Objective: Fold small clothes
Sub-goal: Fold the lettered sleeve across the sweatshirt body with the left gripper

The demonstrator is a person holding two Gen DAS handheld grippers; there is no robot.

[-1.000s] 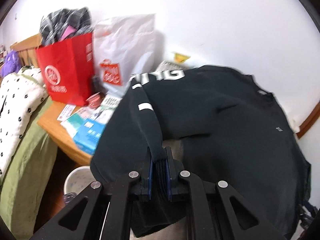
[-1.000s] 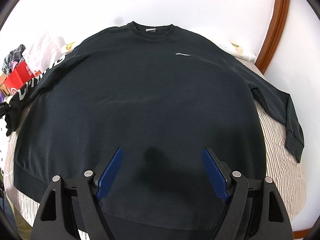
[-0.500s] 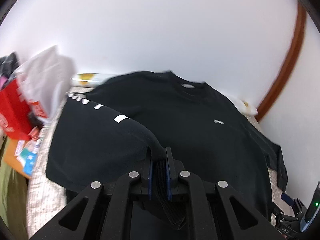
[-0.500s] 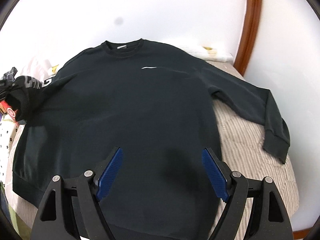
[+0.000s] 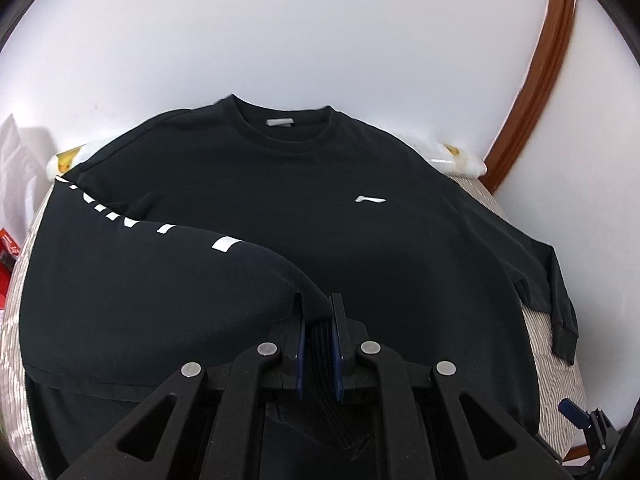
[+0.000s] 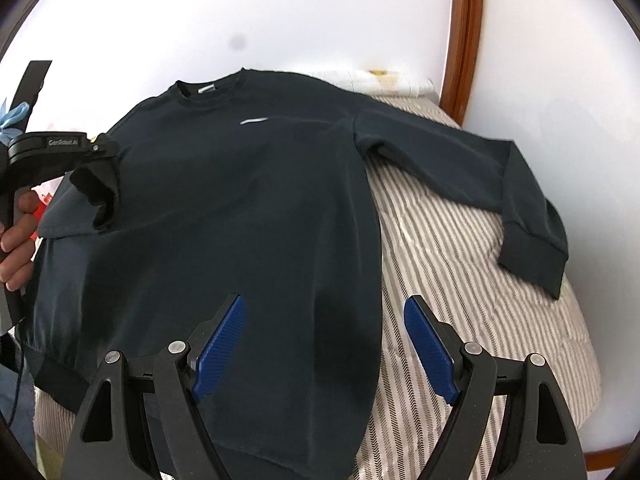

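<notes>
Black sweatshirt (image 5: pixel 280 208) lies front-up on the striped bed (image 6: pixel 460 264), collar toward the white wall (image 5: pixel 320 40). A white bag (image 5: pixel 16 160) and a bit of red show at the left edge of the left wrist view; what's in the bag can't be seen here.

Your left gripper (image 5: pixel 319 320) has its fingers (image 5: pixel 300 344) clenched on the cuff (image 5: pixel 318 332) of the sleeve (image 5: pixel 180 248) with the white lettering, and that sleeve drapes across the chest area, lifted off the body near the cuff. A second ago that sleeve hung out beside the red bag and the wooden counter at the bed's side; now you've carried it in over the torso, and those bags have nearly left the left wrist view. The grip is the same as before.

Your right gripper (image 6: pixel 324 344) hovers over the lower hem area near the shirt's right edge, fingers (image 6: pixel 430 356) released wide with nothing between them, same spread as earlier; it has shifted toward the other sleeve (image 6: pixel 480 172), which lies flat on the bed, cuff near the edge.

Your left hand (image 6: pixel 18 236) wraps the gripper handle at the left of the right wrist view, tool angled down.
</notes>
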